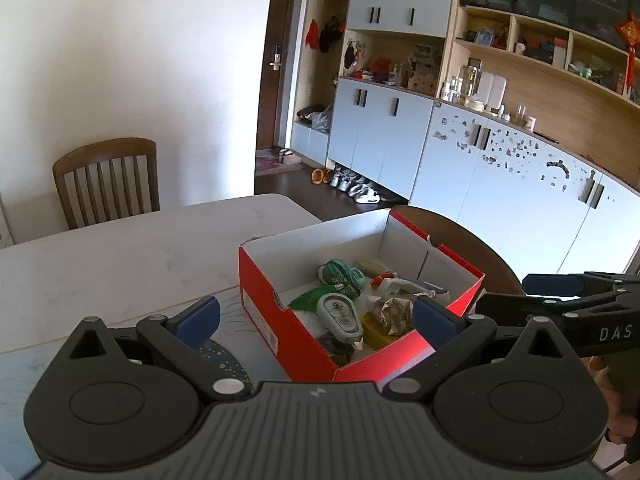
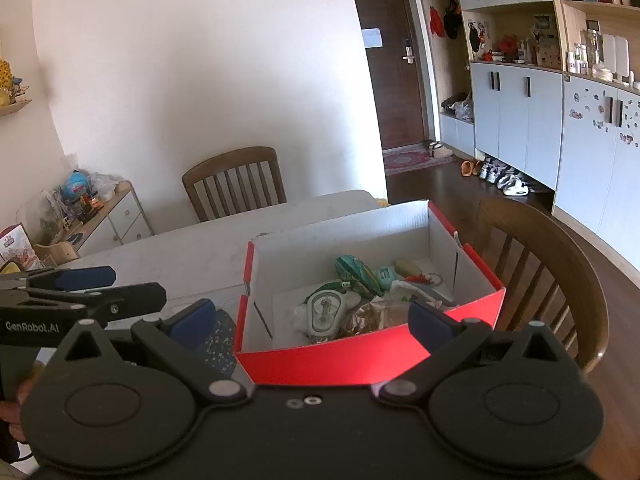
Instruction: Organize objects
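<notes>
At twelve o'clock of both grippers sat the red box (image 1: 288,332) of clutter; left gripper (image 1: 318,314) and right gripper (image 2: 310,318) gaped empty.

A white desk (image 1: 120,256) fills the near ground. At its far left edge stands a wooden slatted chair (image 1: 107,184); a second wooden chair (image 2: 548,276) sits at the desk's right side. Far off, a dark brown door (image 2: 394,56) is shut, with a patterned rug (image 2: 412,159) on the floor before it. Pale blue cabinets (image 1: 384,128) line the right wall, shoes (image 1: 356,188) in a row at their foot. A low white sideboard (image 2: 116,216) at far left carries clutter.
</notes>
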Demonstrator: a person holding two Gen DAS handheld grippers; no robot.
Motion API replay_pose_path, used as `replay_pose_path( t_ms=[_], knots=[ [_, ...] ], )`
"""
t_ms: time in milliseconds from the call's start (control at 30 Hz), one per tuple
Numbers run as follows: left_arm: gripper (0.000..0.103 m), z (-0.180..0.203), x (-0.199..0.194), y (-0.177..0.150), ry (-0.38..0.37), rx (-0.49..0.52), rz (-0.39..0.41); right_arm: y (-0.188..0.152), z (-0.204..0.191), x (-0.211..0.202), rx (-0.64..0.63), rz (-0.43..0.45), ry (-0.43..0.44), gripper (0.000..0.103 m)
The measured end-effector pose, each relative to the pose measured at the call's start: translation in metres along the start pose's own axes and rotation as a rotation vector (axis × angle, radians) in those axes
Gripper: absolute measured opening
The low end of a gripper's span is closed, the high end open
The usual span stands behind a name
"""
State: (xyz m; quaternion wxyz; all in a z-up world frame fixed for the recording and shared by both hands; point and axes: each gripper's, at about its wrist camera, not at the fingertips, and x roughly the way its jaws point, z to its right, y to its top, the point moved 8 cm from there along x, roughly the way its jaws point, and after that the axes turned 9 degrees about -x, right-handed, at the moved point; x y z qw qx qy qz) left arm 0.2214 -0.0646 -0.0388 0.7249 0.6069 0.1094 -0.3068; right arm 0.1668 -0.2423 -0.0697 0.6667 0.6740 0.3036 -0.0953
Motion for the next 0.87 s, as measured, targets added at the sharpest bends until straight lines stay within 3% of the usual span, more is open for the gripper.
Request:
replay_pose_path(
  t_ms=[867],
  knots=[
    [0.103,-0.0054,-0.0085,0.0036,-0.029,-0.013,0.034,-0.0061,0.0002,-0.0055,0.041,-0.008,-0.012,0.102]
  ],
)
